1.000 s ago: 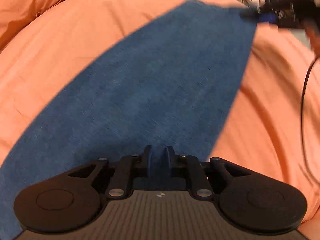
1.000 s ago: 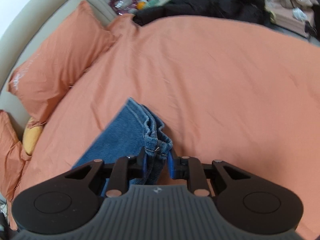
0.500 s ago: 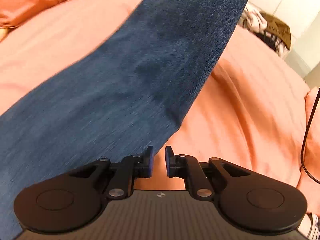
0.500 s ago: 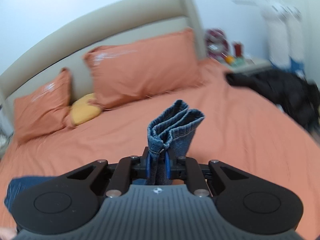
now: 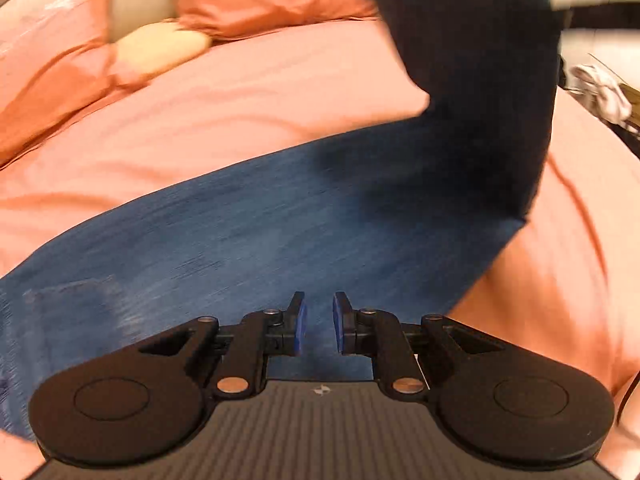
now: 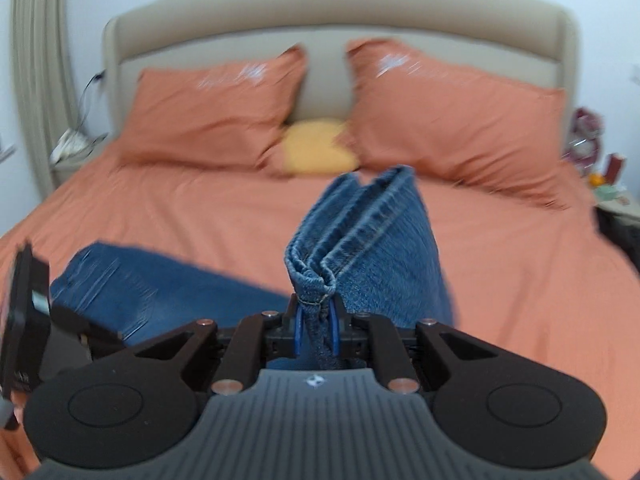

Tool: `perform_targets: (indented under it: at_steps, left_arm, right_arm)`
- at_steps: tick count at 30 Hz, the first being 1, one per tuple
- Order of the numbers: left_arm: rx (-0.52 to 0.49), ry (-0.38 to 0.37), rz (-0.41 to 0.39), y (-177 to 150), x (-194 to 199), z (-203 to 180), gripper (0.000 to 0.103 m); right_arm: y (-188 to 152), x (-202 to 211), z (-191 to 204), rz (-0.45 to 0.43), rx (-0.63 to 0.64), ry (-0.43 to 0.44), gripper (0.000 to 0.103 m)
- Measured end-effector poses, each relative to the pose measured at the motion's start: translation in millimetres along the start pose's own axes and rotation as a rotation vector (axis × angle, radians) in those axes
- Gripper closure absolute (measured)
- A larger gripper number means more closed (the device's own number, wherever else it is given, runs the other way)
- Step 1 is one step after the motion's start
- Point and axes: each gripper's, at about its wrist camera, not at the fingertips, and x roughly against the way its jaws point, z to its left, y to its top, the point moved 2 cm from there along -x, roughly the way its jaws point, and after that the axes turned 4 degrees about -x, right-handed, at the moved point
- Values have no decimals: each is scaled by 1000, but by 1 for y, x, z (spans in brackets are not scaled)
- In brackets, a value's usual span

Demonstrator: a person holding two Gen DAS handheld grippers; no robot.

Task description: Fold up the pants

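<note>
A wide bed with an orange cotton sheet (image 6: 500,280) is filling both views, two orange pillows (image 6: 216,116) and a small yellow cushion (image 6: 318,152) lying against its beige padded headboard (image 6: 332,20) at the far end. The blue denim pants (image 5: 248,240) are lying across the near part of the sheet, one end rising at the right, where it was flat a second ago. In the right wrist view the stacked leg hems (image 6: 360,232) are standing up between the blue pads, which were aimed down at the sheet before and are now facing the headboard. The right gripper (image 6: 316,330) is pinching those hems, its jaws having just closed tighter. The left gripper (image 5: 318,322) is hanging over the denim with a small empty gap between its pads, the jaws having just been opening and nothing lying between them. The leg end is probably being carried toward the waist for the lengthwise fold.
</note>
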Motion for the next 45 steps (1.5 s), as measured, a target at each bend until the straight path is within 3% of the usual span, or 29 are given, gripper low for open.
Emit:
perform_targets:
  at_steps: [6,9,12,14,16,19,21,23,25,26,29,31,36,37,39,41,45]
  left_arm:
    - [74,36,-9,-29,14,36,82]
    - [100,60,-5,-33,19,44,81]
    - [138,63,-5,-45,25,53,74]
    - [168,37,-5,-49,23,57,71]
    - [210,1,-12,-52,18,65,70]
    - [298,-76,-29,-54,15,71,68]
    - [352,-130,-42,-51,10,75,65]
    - [402,-174,-61,-46,8,76,56]
    - [453,-215,-76,-39,4,77,50]
    - [479,-242,-82,-35,1,77,45]
    - [556,-295,-76,-26,-17,76,30]
    - [607,-301,-56,-22,-33,76,26]
    - [746,-375,4,-18,-70,76,26]
    - [760,-385,16,-17,-76,75,30]
    - [764,-403,28,-15,-81,71,58]
    - [729,-354,24,-10,-80,66,79]
    - [522,-238,-110,17,-46,49,83]
  right_arm:
    - [-59,-91,76,202,19,82,95]
    - [-95,-124,100,290,82,64,95]
    - [-119,-144,104,357,135,38,93]
    - [-127,-143,101,383,154,39,85]
    - [-123,-140,99,403,142,71,64]
    - [-111,-128,100,394,126,101,61]
    - [-99,-125,99,363,130,79,62]
    - [-89,-125,93,336,136,35,65]
    - [-80,-131,84,325,132,-16,82]
    - [-77,-136,78,327,129,-44,85]
    - [-76,-144,54,322,104,-122,86]
    - [-78,-144,36,322,73,-153,86]
    - [-89,-130,2,297,38,-163,86]
    - [-92,-127,-3,287,45,-173,86]
    - [-97,-122,-14,265,57,-193,86]
    - [-102,-116,-28,248,55,-212,86]
    - [-107,-105,-61,219,35,-245,86]
